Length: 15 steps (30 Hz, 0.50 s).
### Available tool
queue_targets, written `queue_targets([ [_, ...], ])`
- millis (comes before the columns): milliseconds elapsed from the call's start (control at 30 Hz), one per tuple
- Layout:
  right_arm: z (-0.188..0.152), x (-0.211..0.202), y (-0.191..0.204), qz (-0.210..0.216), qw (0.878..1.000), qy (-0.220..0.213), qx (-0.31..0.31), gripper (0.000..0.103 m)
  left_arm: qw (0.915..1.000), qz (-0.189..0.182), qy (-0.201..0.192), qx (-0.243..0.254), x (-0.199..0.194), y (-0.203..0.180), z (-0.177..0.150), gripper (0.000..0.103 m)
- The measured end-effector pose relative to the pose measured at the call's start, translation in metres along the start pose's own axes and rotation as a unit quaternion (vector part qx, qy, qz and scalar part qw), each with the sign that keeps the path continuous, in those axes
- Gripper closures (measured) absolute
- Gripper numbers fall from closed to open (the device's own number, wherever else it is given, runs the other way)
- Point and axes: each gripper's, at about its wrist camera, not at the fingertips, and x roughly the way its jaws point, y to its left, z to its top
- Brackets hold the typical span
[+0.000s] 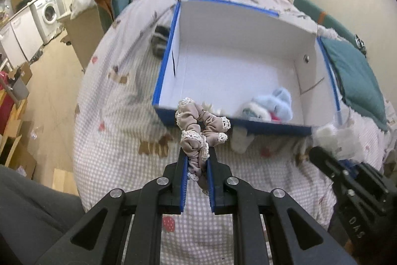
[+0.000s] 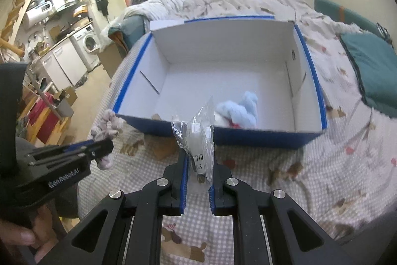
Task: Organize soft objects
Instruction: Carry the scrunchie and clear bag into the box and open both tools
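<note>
Scrunchie (image 1: 201, 131), beige with lace trim, is clenched between the blue pads of the left hand-held gripper (image 1: 197, 165) and hangs in the air just in front of the near wall of the box (image 1: 163, 71), not yet over its opening. The right hand-held gripper (image 2: 197, 165) is clamped on a small clear plastic packet (image 2: 198, 138) with a barcode label, also held just short of the box's near wall. The box sits open on the bed (image 1: 119, 140), which is covered with a checked, bear-patterned quilt. Inside it, against the near wall toward the right, lies a light blue fluffy item (image 2: 242, 109) together with something white and a bit of red, so at least one soft thing appears to be put away already. By my reading the work is partly done: two items are in hand and need to go in, and a pale fuzzy piece (image 1: 240, 140) lies on the quilt just outside the box. What the packet contains is hard to tell through the crumpled plastic. The white and red things beside the blue item are half hidden by the box wall, and a dark object (image 1: 158, 41) left of the box is blurred and partly cut off by its side.
</note>
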Motion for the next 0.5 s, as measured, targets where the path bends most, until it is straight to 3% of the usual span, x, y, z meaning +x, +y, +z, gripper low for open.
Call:
queue_targets([
  [267,0.025,0.003,-0.011,0.006,1.000,-0.011,0.000,0.088,0.9993,0.026,-0.024,0.013,-0.003,0.001,0.034,0.090],
  [400,0.044,0.010,-0.021,0.000,1.000,-0.017,-0.004,0.088,0.9962,0.054,-0.061,0.029,-0.002,0.000,0.051,0.090],
  [500,0.059,0.016,-0.029,-0.003,1.000,-0.022,-0.004,0.088,0.9973,0.036,-0.061,0.021,0.003,0.000,0.066,0.090],
])
